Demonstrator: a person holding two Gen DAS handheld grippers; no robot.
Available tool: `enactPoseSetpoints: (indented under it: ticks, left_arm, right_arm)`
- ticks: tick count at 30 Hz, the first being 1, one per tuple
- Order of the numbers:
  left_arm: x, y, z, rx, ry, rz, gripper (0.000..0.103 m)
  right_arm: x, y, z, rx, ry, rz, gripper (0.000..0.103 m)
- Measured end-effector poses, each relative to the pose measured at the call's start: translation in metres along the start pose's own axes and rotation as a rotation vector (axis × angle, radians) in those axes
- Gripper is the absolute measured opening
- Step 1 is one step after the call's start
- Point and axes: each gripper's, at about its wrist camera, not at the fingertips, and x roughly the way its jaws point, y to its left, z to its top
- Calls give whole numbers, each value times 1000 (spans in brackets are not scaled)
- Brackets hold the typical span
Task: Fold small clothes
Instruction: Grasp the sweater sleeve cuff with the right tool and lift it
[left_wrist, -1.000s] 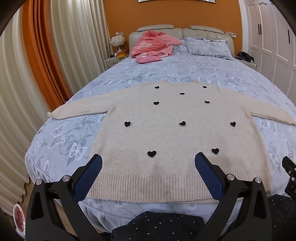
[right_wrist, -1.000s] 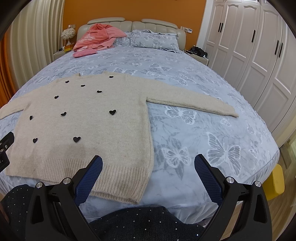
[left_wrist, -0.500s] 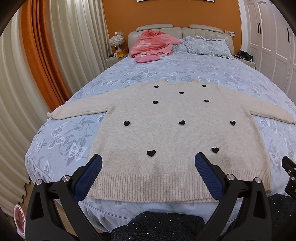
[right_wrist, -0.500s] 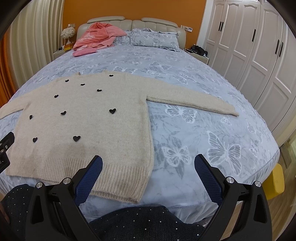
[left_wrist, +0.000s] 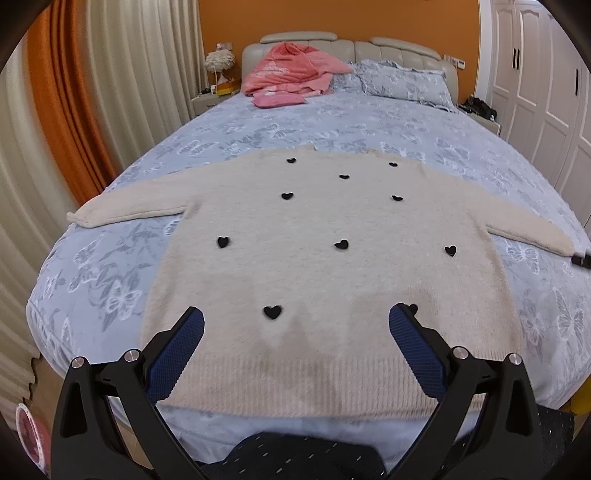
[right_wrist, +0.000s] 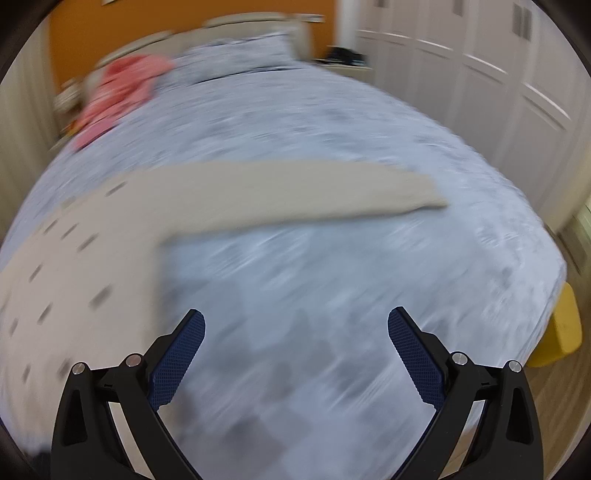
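- Butterfly-print bedding (left_wrist: 332, 122) carries my cream heart-dotted sweater (left_wrist: 332, 266), spread flat near the bed's foot, sleeves out sideways, ready for folding.
- My left gripper (left_wrist: 295, 321) hovers over the hem, jaws wide, empty.
- My right gripper (right_wrist: 295, 325), equally open, faces the right sleeve (right_wrist: 314, 192); that view is blurred.

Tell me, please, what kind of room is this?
Most likely a home bedroom: a large bed with a padded headboard and pillows, a white wardrobe along one wall, and a bedside table with a lamp.
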Motion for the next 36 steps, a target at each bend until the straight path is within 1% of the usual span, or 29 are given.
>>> enactPoseSetpoints:
  ticks: [3, 7, 8, 9, 11, 13, 15, 16, 17, 19, 20, 22, 23, 26, 29, 30, 31, 32, 33, 36]
  left_arm:
    - [14, -17, 5, 32, 9, 5, 98]
    - [34, -35, 13, 58, 38, -22, 98]
    - [40, -40, 15, 66, 45, -25, 98]
    - [44, -42, 16, 72, 47, -24, 98]
    - [51, -47, 18, 83, 43, -24, 98]
    - [58, -50, 17, 85, 42, -25, 98]
    - [63, -53, 14, 83, 53, -31, 98]
    - [66, -53, 12, 85, 59, -28, 98]
    - [68, -52, 9, 88, 66, -23, 98]
    - [69, -48, 6, 73, 77, -25, 98]
    - [68, -45, 7, 56, 73, -36, 98]
    - [67, -42, 7, 32, 63, -45, 98]
    - [67, -40, 5, 23, 63, -49, 98]
    - [68, -35, 4, -4, 64, -59, 98]
    - [65, -28, 5, -40, 49, -74, 98]
    - [64, -26, 5, -52, 48, -79, 98]
    - [63, -22, 5, -71, 47, -89, 98]
    - [63, -18, 5, -94, 47, -100, 98]
    - [63, -14, 5, -113, 48, -108, 98]
    - [66, 1, 4, -192, 61, -133, 98]
  right_arm:
    - [49, -52, 43, 142, 34, -27, 97]
    - [106, -114, 75, 377, 85, 3, 94]
    - [118, -126, 79, 426, 96, 13, 91]
    - [133, -138, 83, 490, 107, 39, 86]
    - [151, -148, 87, 564, 110, 74, 79]
    - [163, -153, 88, 614, 103, 97, 67]
    - [170, -154, 89, 646, 97, 106, 39]
    - [170, -153, 92, 648, 90, 113, 28]
    - [171, -153, 96, 649, 86, 136, 13]
    - [156, -146, 108, 640, 28, 173, 12]
    - [141, -137, 118, 612, -18, 213, 11]
    - [117, -116, 136, 556, -76, 270, 11]
    - [99, -98, 149, 516, -109, 328, 11]
    - [53, -45, 176, 408, -170, 464, 9]
    - [3, 35, 199, 253, -213, 605, 9]
    - [-16, 76, 205, 178, -217, 662, 9]
    - [-27, 106, 206, 128, -214, 701, 9]
    - [-37, 130, 204, 87, -211, 731, 9]
    - [-50, 171, 199, 19, -202, 775, 9]
    - [-70, 267, 177, -147, -164, 847, 9]
